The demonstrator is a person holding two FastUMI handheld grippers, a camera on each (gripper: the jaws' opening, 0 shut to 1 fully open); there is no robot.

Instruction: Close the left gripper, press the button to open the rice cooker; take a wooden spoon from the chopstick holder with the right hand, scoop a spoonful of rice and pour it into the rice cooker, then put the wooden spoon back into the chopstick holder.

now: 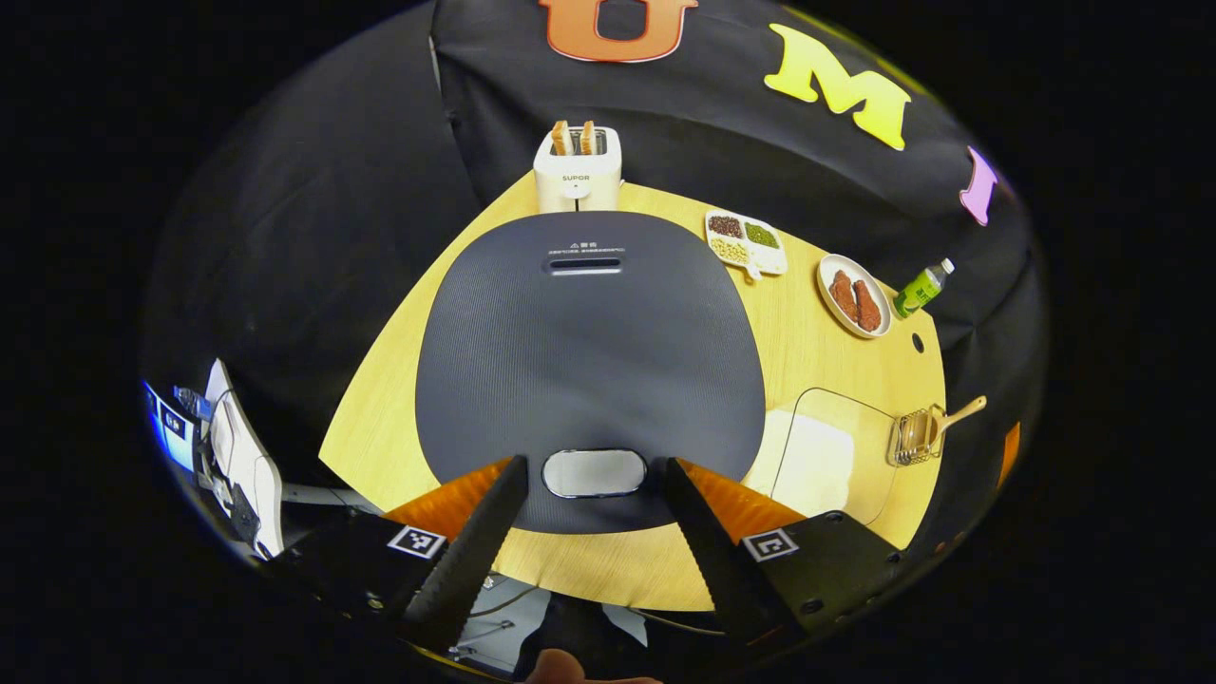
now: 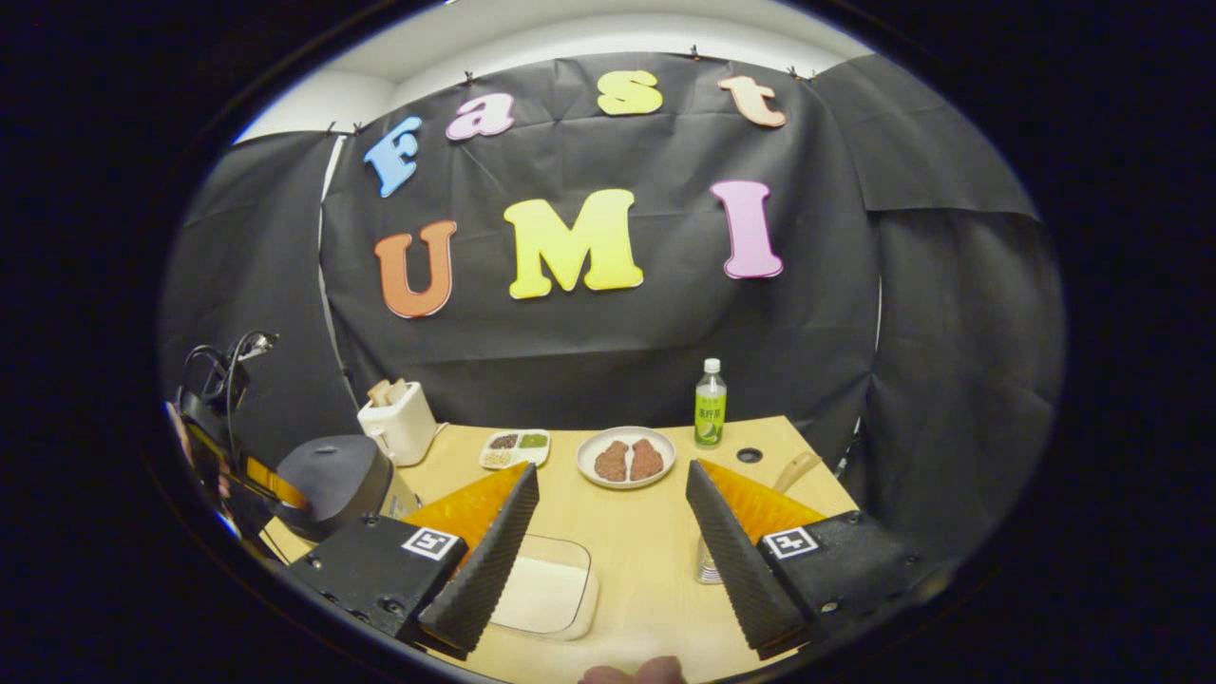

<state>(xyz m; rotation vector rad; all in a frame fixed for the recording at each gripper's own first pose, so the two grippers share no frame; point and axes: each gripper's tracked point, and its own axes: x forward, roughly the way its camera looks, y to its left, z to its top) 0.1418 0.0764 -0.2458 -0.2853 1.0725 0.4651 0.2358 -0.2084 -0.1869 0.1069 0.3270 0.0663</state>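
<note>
The dark grey rice cooker [image 1: 589, 342] stands with its lid down, seen from above in the left gripper view. Its oval button [image 1: 594, 472] lies at the near edge. My left gripper [image 1: 594, 467] is open, one finger on each side of the button. A clear box of white rice [image 1: 817, 456] sits right of the cooker. Beyond it, the wire chopstick holder [image 1: 912, 439] holds the wooden spoon [image 1: 961, 412]. In the right gripper view my right gripper [image 2: 611, 472] is open and holds nothing, above the rice box [image 2: 541, 594]. Its right finger partly hides the holder [image 2: 705, 562].
A white toaster [image 1: 577, 171] with bread stands behind the cooker. A divided dish of beans [image 1: 746, 242], a plate with two pieces of meat [image 1: 853, 294] and a green bottle [image 1: 920, 290] line the table's far side. A small hole [image 1: 918, 342] marks the wooden table top.
</note>
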